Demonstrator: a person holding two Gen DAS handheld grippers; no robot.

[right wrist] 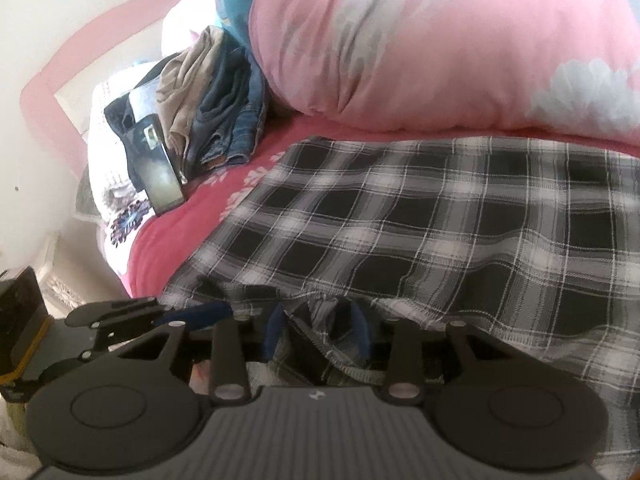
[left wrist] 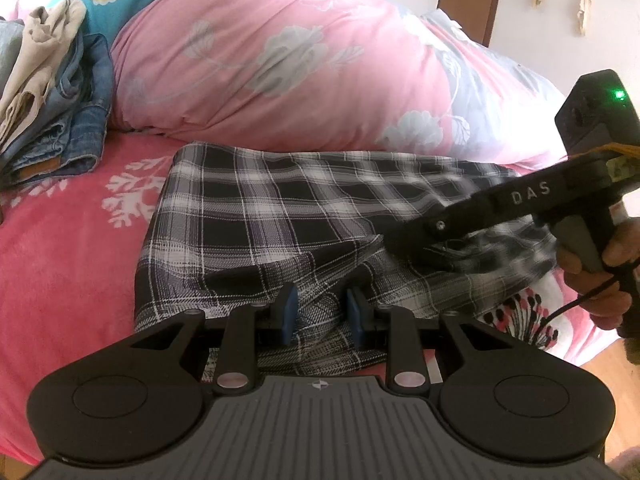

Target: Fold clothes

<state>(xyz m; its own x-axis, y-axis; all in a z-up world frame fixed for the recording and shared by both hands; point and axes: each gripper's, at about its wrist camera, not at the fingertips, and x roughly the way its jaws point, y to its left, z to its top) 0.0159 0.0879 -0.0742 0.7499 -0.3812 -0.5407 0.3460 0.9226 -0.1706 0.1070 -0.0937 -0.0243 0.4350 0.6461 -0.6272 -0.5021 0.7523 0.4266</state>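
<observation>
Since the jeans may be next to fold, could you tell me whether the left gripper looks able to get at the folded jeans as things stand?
Probably yes. Open pink bedspread lies between the left gripper and the folded jeans, though plaid cloth sits between its fingers and a beige garment lies on top of them.

A black, white and grey plaid garment (left wrist: 280, 216) lies spread on the pink bed cover, folded over on itself, its far edge just beside the big pink floral duvet. Its near edge is bunched and wrinkled, with a stitched hem showing.
</observation>
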